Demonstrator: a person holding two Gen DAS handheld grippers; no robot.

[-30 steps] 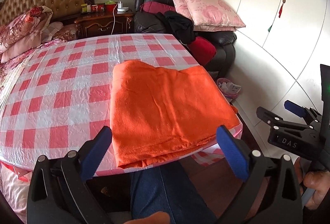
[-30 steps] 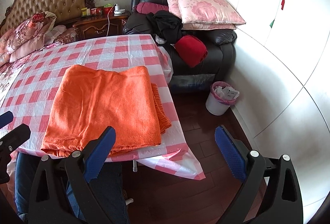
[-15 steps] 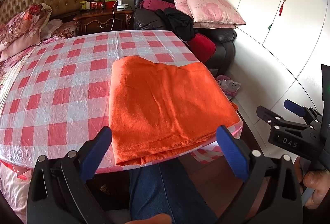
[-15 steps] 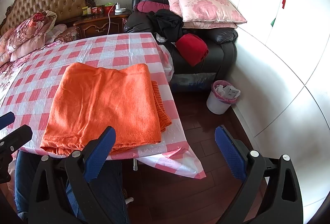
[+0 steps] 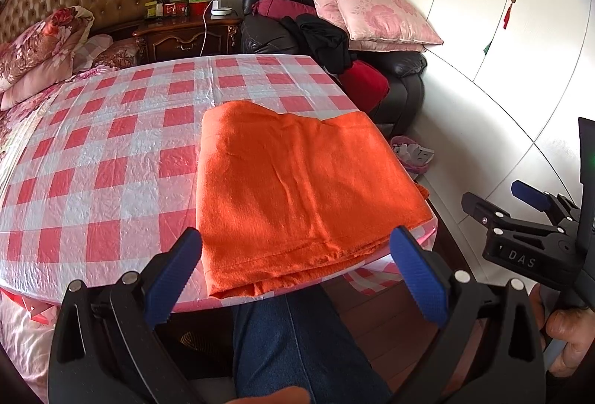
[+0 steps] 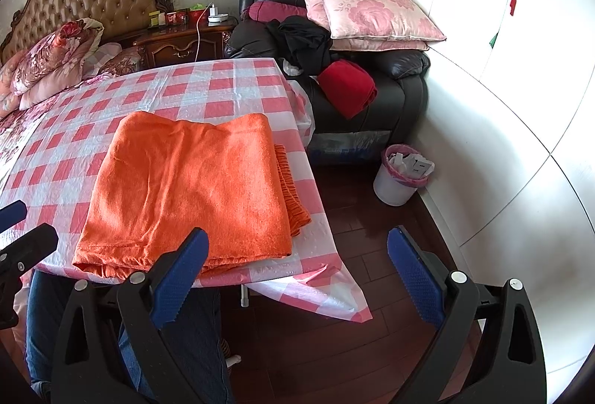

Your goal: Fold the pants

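The orange pants [image 5: 297,188] lie folded into a flat rectangle at the near right corner of the red-and-white checked table [image 5: 111,151]; they also show in the right wrist view [image 6: 193,188], with a ribbed waistband sticking out at the right edge. My left gripper [image 5: 297,273] is open and empty, held just off the table's near edge in front of the pants. My right gripper [image 6: 297,273] is open and empty, held off the table's right corner above the floor. The right gripper also shows at the right of the left wrist view [image 5: 528,229].
A black leather armchair [image 6: 372,99] with pink pillows and dark clothes stands behind the table. A white bin [image 6: 401,177] sits on the wood floor by the white wardrobe. A bed [image 5: 44,43] and a nightstand [image 5: 186,35] are at the back left. The person's jeans-clad leg [image 5: 297,340] is under the table edge.
Both grippers have drawn back and risen slightly from the table; the view tilts a little. The pants have not moved.
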